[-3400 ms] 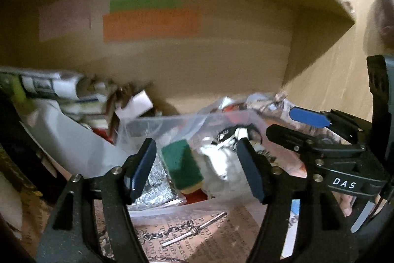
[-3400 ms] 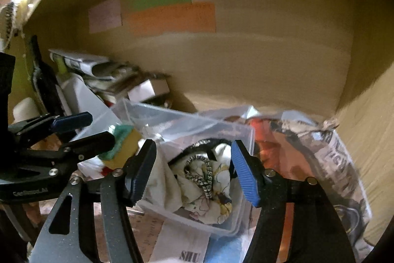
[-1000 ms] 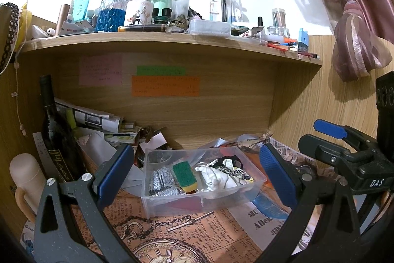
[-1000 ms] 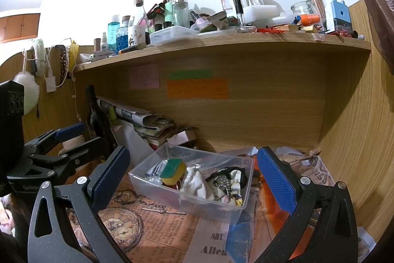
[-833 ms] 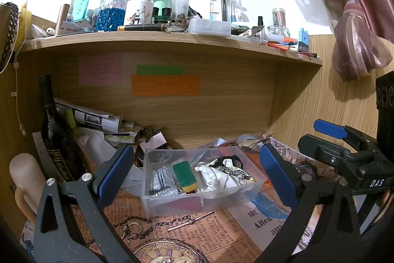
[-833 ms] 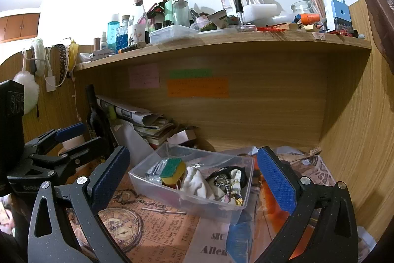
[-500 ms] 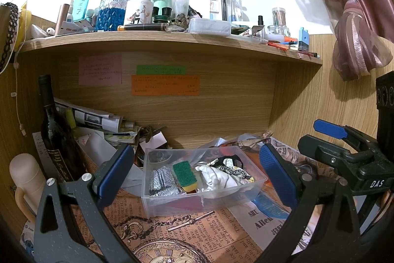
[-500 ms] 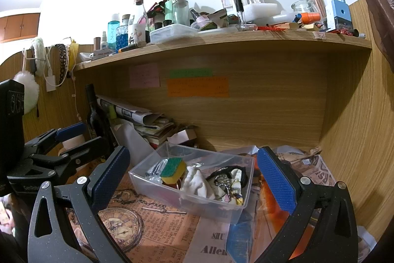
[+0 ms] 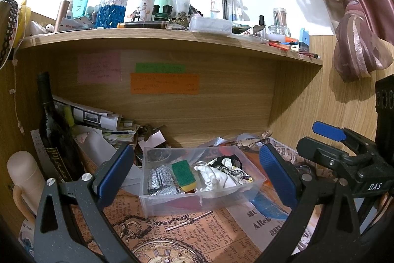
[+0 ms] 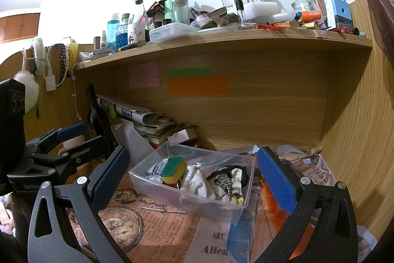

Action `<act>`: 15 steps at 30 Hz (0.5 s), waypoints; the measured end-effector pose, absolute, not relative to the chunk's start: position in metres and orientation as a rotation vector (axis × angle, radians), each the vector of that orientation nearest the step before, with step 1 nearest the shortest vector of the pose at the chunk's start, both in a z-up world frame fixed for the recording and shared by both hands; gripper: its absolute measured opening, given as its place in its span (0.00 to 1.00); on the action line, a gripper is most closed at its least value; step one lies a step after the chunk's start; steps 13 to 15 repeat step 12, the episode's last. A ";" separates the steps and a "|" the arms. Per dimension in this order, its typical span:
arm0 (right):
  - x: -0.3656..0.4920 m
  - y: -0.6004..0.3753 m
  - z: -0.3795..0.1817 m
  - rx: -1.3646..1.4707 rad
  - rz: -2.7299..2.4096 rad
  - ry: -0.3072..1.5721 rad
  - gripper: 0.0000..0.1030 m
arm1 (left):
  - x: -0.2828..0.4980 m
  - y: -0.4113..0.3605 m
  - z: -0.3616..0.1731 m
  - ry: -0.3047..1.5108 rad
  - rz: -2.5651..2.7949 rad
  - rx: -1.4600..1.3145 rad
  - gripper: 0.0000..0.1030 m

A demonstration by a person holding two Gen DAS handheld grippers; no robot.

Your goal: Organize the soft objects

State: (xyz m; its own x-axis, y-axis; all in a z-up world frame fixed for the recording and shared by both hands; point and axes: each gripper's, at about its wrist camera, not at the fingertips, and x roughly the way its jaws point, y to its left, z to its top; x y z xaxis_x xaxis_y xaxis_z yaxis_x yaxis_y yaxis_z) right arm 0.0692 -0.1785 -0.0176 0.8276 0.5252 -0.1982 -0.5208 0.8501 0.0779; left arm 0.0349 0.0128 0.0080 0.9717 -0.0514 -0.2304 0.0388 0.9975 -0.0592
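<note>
both grippers' fingers wide apart, empty, unmoved since before, sponge (image 9: 183,173) in clear bin (image 9: 256,183), possibly beside cloth

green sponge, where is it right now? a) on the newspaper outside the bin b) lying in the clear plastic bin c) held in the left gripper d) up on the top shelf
b: the green sponge lies inside the clear plastic bin, between a silvery bundle and a white cloth.

Sponge (image 9: 183,173) in bin (image 9: 197,201), under shelf (image 9: 172,37)
</note>
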 end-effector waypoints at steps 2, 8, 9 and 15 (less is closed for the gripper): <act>0.069 -0.178 -0.018 0.022 0.555 0.218 1.00 | 0.035 0.013 0.008 0.235 -0.048 -0.054 1.00; 0.070 -0.176 -0.020 0.020 0.555 0.227 1.00 | 0.036 0.011 0.009 0.239 -0.054 -0.047 1.00; 0.070 -0.176 -0.020 0.020 0.554 0.227 1.00 | 0.036 0.011 0.009 0.241 -0.054 -0.047 1.00; 0.071 -0.176 -0.020 0.021 0.555 0.229 1.00 | 0.037 0.010 0.009 0.243 -0.057 -0.047 1.00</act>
